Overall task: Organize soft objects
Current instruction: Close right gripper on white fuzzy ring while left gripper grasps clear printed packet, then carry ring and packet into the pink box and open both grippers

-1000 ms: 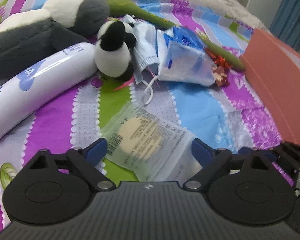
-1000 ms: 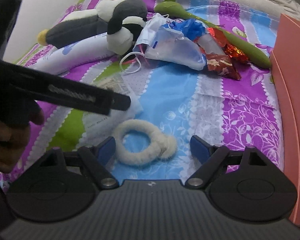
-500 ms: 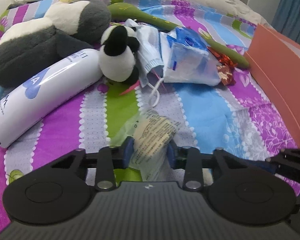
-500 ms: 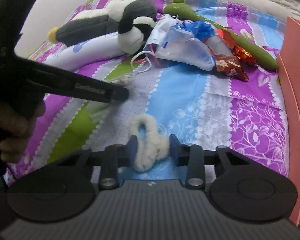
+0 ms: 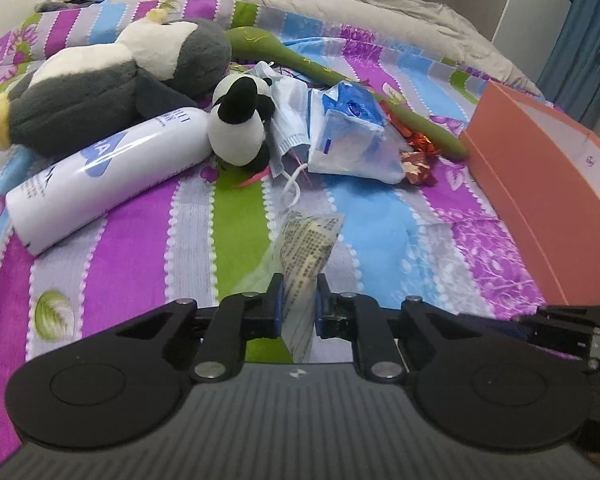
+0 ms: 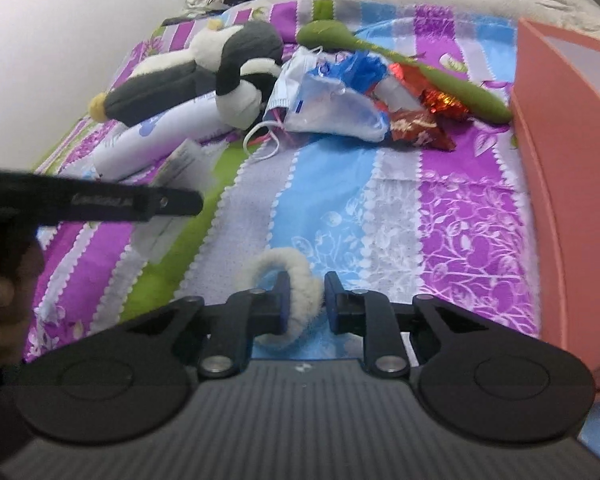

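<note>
My left gripper [image 5: 297, 304] has its fingers pinched on the clear printed packet [image 5: 306, 256], and my right gripper [image 6: 305, 300] is clamped on the fluffy white ring [image 6: 286, 300], both just above the striped bed [image 5: 380, 216]. I judge this an early stage: the orange box [image 5: 540, 184] sits beside me. The big plush [image 5: 112, 80], small panda [image 5: 240, 124], face mask [image 5: 290, 120] and tissue pack [image 5: 352, 136] lie unsorted in a heap.

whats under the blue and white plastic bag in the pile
The face mask pokes out from beneath the blue and white plastic bag on its left, red wrappers on its right. Anything under the bag's middle is covered.
</note>
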A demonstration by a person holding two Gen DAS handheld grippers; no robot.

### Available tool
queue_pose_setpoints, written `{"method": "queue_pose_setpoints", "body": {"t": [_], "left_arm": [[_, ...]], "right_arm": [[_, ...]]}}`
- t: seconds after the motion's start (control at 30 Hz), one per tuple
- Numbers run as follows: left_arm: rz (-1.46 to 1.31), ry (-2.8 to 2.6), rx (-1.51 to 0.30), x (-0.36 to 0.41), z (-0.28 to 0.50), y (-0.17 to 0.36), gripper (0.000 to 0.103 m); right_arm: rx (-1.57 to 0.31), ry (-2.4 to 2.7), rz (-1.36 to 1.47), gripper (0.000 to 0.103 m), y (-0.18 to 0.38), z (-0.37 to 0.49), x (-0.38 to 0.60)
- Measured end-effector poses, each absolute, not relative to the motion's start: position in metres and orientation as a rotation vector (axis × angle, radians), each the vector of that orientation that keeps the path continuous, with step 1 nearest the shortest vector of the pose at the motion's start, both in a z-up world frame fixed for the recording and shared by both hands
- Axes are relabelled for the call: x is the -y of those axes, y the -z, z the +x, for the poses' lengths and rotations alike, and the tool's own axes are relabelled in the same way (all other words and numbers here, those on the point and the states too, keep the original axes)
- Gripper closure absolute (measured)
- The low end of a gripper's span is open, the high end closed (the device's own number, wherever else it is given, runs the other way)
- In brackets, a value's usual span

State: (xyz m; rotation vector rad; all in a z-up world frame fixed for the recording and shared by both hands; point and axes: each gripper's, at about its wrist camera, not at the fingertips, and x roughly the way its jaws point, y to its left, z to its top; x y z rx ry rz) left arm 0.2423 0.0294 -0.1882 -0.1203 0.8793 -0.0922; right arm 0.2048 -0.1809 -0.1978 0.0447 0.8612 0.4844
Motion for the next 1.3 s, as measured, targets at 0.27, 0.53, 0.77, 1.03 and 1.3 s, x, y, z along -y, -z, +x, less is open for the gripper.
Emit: {"method": "queue_pose_setpoints", "body": {"t": [0.27,0.53,0.77,1.03,1.3], "left_arm": [[-0.171,0.095,-0.861,-0.03,0.204,0.168,0.087],[-0.223,0.122,-0.81,-0.021,0.178,0.128,0.087],[-0.231,0.152,-0.758,-0.002,0.17,0.086,0.087],[-0.238,0.184,-0.721,0.029,0.177,0.041,0.087],[-0.24,0.233,-0.668,0.069,0.197,-0.003,0.087]], "right_arm": [[-0.82,-0.457,0.063,0.081,0.174,0.182,0.192],[-0.746,-0.423,0.09,0.081,0.136,0.166,0.204],[-0.682,-0.396,0.102,0.081,0.095,0.163,0.223],[-0.606,-0.382,0.112,0.081,0.048,0.168,0.253],[-0.526,-0.357,0.118,0.081,0.008,0.18,0.293]]}}
